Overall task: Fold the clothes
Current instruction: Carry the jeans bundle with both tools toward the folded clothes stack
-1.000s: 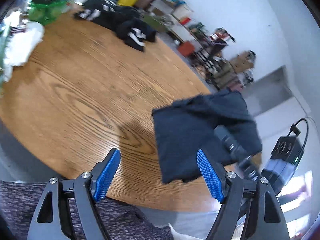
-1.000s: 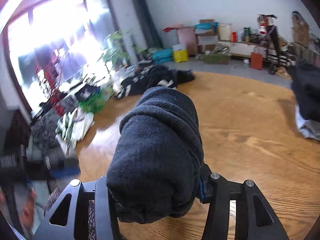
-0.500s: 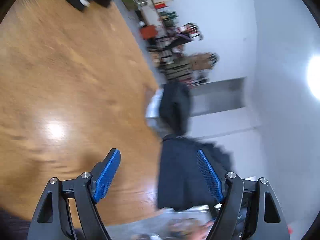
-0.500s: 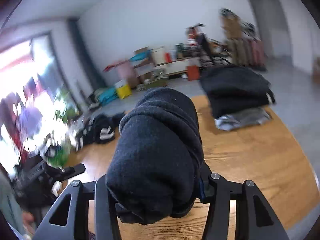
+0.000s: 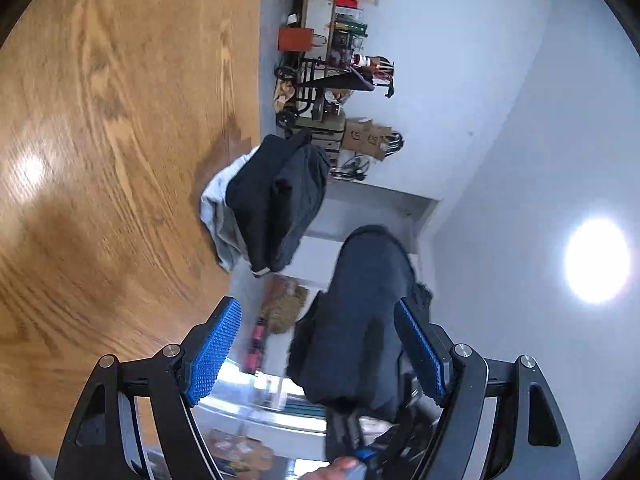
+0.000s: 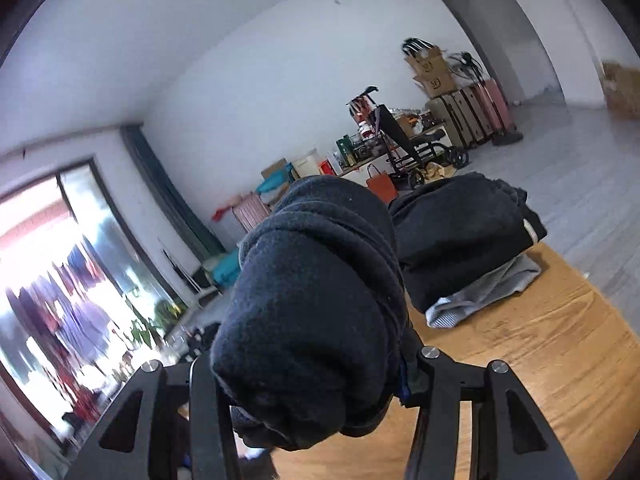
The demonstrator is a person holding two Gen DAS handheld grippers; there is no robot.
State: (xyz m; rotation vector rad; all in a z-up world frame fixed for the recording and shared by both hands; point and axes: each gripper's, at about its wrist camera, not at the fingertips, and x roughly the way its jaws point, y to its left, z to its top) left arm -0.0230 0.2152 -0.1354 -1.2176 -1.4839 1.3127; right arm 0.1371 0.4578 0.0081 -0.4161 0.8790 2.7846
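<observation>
My right gripper (image 6: 304, 364) is shut on a dark folded garment (image 6: 316, 312) that bulges up over its fingers and hides the pads. It hangs in the air over the wooden table (image 6: 540, 368), left of a stack of folded dark clothes (image 6: 460, 236) lying on a grey one (image 6: 492, 284). In the left wrist view, which is rolled sideways, my left gripper (image 5: 316, 348) stands open. Its blue pads (image 5: 212, 348) touch nothing. The held garment (image 5: 364, 312) shows just beyond them, and the stack (image 5: 276, 200) sits at the table's edge (image 5: 244, 60).
Boxes, suitcases (image 6: 476, 112), a folding cart (image 6: 404, 140) and an orange bag (image 6: 380, 184) line the far wall. Dark unfolded clothes (image 6: 200, 340) lie at the table's far left near a bright window (image 6: 60, 272). A fingertip (image 5: 340, 468) shows at the bottom.
Both views have swung round and rolled. The folded stack has come into view. The right gripper has lifted the dark garment, still shut on it. The left gripper stays open.
</observation>
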